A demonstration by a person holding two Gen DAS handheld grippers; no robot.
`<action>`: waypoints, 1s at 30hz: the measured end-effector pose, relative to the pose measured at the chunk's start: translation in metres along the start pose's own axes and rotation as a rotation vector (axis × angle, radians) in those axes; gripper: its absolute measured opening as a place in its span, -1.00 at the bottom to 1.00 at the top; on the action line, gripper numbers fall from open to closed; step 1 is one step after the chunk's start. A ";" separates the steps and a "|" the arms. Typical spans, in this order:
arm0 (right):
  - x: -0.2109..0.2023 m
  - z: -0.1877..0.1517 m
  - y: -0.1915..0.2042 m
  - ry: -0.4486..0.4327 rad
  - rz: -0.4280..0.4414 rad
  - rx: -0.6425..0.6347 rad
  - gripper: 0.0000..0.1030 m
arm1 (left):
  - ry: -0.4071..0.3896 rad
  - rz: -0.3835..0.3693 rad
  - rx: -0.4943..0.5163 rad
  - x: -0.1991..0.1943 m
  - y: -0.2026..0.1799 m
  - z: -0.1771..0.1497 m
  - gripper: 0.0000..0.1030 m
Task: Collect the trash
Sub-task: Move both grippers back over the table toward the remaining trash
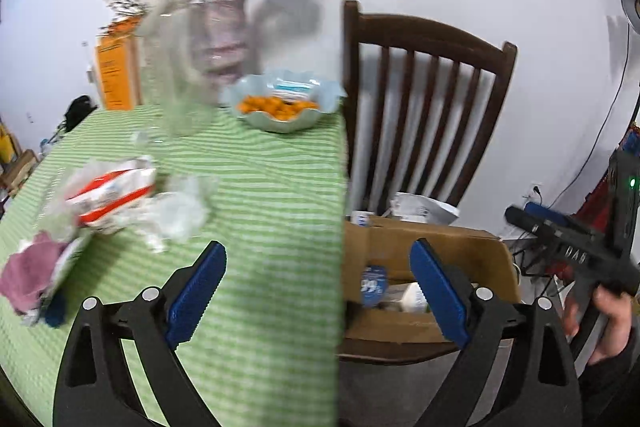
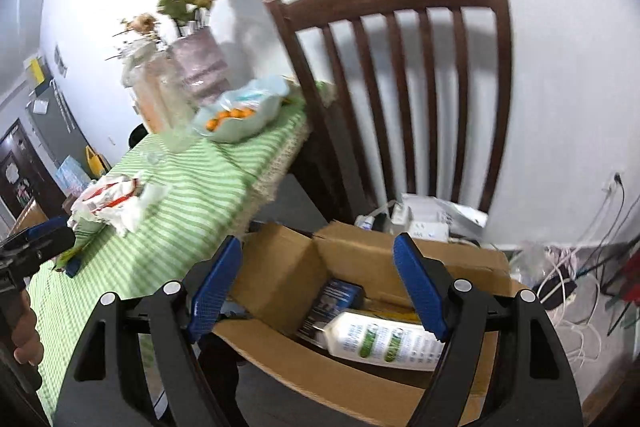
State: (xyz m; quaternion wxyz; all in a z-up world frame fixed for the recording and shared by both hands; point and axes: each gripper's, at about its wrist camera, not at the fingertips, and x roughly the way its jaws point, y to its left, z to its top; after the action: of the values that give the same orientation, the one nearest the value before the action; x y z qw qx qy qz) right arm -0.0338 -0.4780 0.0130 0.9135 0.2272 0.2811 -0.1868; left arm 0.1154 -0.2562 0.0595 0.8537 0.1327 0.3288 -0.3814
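Two empty, spread grippers near a table of trash and a box.

Blurred crumpled wrappers (image 1: 116, 195) lie on the green striped tablecloth (image 1: 260, 187); the left gripper (image 1: 316, 291) hovers wide open at the table edge. The right gripper (image 2: 318, 289), spread, points into a cardboard box (image 2: 280, 267) holding a white bottle (image 2: 380, 341), partly hidden behind its finger.

tabletop (image 1: 260, 219): green-and-white striped cloth | bowl (image 1: 286, 107): pale blue, wavy rim, orange fruit inside, near far edge | vase (image 1: 222, 39): pinkish, dried flowers, behind bowl | chair (image 1: 424, 99): dark wood, slatted back, beside tabletop | orange box (image 1: 116, 75): upright, far corner
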 end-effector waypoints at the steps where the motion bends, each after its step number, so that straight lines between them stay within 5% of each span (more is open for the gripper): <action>1: -0.002 0.002 0.010 -0.007 0.002 -0.019 0.48 | -0.021 0.018 -0.006 -0.009 0.012 -0.001 0.77; 10: -0.006 0.018 0.118 -0.048 0.093 -0.149 0.51 | -0.181 0.208 -0.024 -0.063 0.108 -0.015 0.85; 15: 0.006 0.016 0.172 -0.025 0.132 -0.193 0.51 | -0.142 0.195 -0.156 -0.069 0.170 -0.028 0.85; 21: 0.022 0.010 0.235 0.002 0.164 -0.226 0.51 | -0.238 0.202 -0.305 -0.100 0.218 -0.035 0.85; 24: 0.027 0.006 0.259 0.005 0.153 -0.257 0.51 | -0.224 0.301 -0.279 -0.101 0.227 -0.038 0.85; 30: 0.028 0.006 0.282 0.000 0.129 -0.284 0.51 | -0.226 0.372 -0.186 -0.107 0.241 -0.042 0.85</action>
State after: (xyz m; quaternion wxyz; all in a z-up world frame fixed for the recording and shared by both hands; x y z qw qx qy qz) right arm 0.1230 -0.2538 0.0884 0.9466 0.1131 0.2893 -0.0861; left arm 0.2211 -0.0137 0.0927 0.9492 0.0684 0.2347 -0.1979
